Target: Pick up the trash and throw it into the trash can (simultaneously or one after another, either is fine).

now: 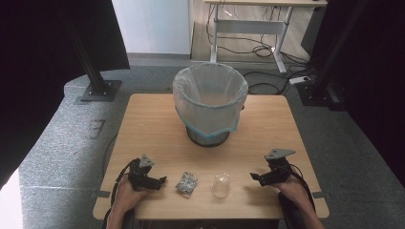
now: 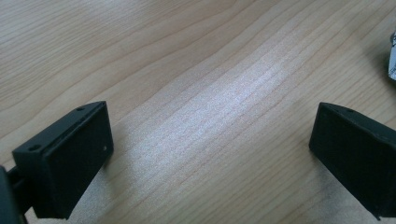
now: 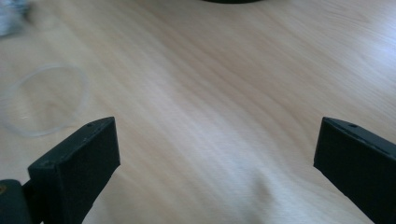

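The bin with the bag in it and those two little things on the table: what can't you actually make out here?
- Bin contents: high view, the bag's cloudy wall hides them.
- Crumpled wrapper: too small to read; left gripper view's edge cuts it off.
- Clear cup: right gripper view, blurred.

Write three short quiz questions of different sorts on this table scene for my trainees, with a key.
1. True or false: the left gripper holds the crumpled foil wrapper.
2. Which item lies nearer the right gripper: the wrapper or the clear plastic cup?
3. What lines the waste bin?

Key:
1. False; its jaws stand open over bare table.
2. The cup.
3. A translucent bag.
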`<state>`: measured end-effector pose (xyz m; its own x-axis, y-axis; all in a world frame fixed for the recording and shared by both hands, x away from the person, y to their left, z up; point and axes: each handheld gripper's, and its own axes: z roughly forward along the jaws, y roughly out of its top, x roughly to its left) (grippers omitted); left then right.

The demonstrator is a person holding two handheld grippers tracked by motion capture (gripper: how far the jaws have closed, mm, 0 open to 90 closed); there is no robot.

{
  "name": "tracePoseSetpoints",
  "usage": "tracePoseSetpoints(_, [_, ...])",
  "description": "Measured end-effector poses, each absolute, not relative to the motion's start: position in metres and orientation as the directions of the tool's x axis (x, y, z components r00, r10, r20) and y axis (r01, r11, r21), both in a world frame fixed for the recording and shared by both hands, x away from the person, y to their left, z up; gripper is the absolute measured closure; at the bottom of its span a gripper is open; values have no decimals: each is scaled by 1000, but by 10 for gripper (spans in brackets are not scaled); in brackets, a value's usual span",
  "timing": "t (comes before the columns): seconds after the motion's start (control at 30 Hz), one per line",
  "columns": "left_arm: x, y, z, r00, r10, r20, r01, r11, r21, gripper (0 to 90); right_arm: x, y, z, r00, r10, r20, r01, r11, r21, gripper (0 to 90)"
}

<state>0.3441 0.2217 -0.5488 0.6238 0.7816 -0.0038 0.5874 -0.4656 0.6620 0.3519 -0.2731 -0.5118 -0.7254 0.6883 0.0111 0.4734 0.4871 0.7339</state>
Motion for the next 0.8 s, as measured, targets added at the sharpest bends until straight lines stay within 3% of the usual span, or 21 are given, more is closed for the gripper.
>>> tracePoseSetpoints(0.8, [344, 221, -549, 623, 782, -3, 588, -466, 661, 0, 318, -211, -508, -871, 491, -1, 320, 569, 758, 0])
